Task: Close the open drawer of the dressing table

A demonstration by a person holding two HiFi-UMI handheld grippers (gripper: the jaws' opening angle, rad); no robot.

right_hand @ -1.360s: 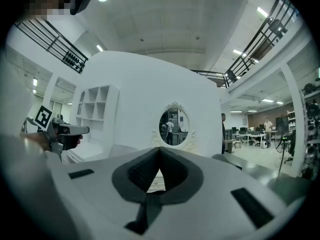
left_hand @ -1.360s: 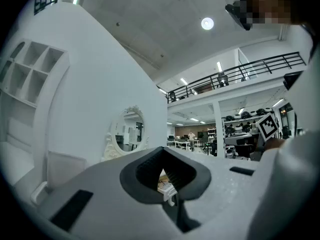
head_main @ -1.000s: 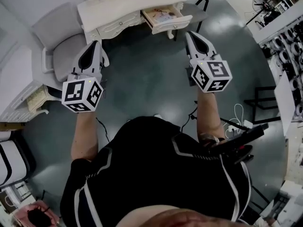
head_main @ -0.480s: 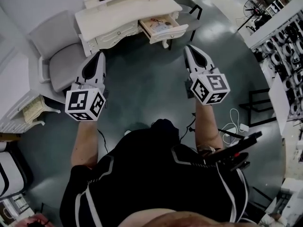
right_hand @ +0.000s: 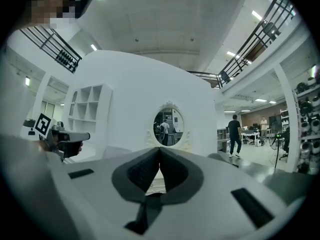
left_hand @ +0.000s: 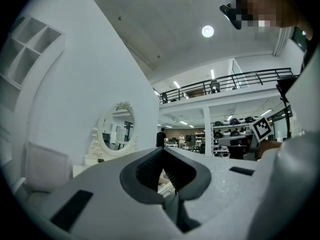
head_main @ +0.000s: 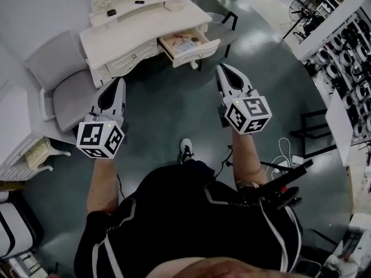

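Drawer (head_main: 188,44) juts open, upper centre; left gripper (head_main: 120,82) and right gripper (head_main: 222,68), pressed together and empty, point toward it, likely to push.

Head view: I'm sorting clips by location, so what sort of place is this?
Likely an indoor lab or workshop hall with a mock bedroom corner: a white dressing table on grey floor, equipment racks at the right, a mezzanine railing overhead.

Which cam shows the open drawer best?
Head view: open drawer seen whole from above, pulled out of the dressing table. Left gripper view shows maybe a sliver through the left claw; right gripper view, none.
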